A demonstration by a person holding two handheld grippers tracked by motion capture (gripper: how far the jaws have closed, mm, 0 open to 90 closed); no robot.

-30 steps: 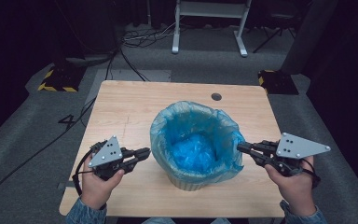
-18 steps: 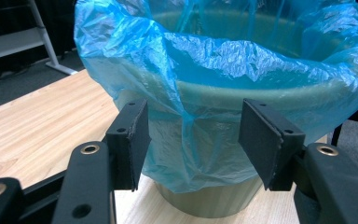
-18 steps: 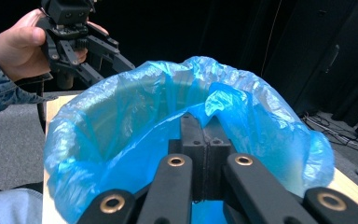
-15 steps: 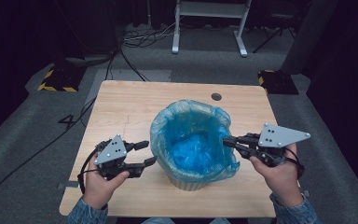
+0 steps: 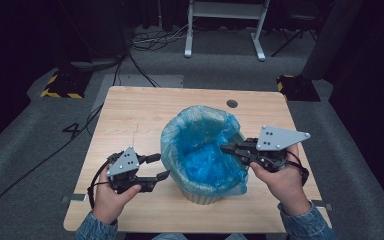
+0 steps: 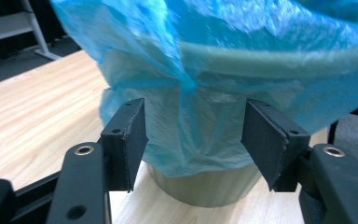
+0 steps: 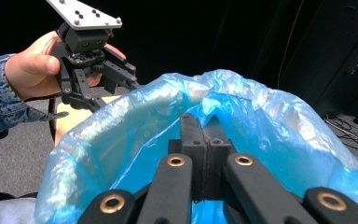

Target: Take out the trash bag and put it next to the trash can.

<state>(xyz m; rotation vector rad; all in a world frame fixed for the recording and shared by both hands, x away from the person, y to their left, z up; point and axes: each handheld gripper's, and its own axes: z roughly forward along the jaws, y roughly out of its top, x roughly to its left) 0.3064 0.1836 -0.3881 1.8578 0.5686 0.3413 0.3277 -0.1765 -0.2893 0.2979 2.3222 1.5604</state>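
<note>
Since a second ago the right gripper (image 5: 226, 148) has moved in over the bin's (image 5: 200, 195) rim, jaws pressed together inside the blue bag (image 5: 205, 150). The left gripper (image 5: 159, 166) has just been opening; its jaws stand spread beside the bag. The bin sits mid-table (image 5: 130, 115) above grey carpet (image 5: 40, 130). Whether the right gripper pinches plastic is unclear.

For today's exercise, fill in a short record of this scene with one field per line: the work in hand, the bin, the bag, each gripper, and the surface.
Work in hand: fitting a blue bag into a small bin
Bin: pale, round, upright on the table
Bag: blue plastic, lining the bin, edge folded down over the rim
Left gripper: jaws have just been opening; open beside the bag's hanging skirt, pads not pressing it
Right gripper: jaws shut, tips over the bin's mouth inside the bag
Table: light wood
</note>
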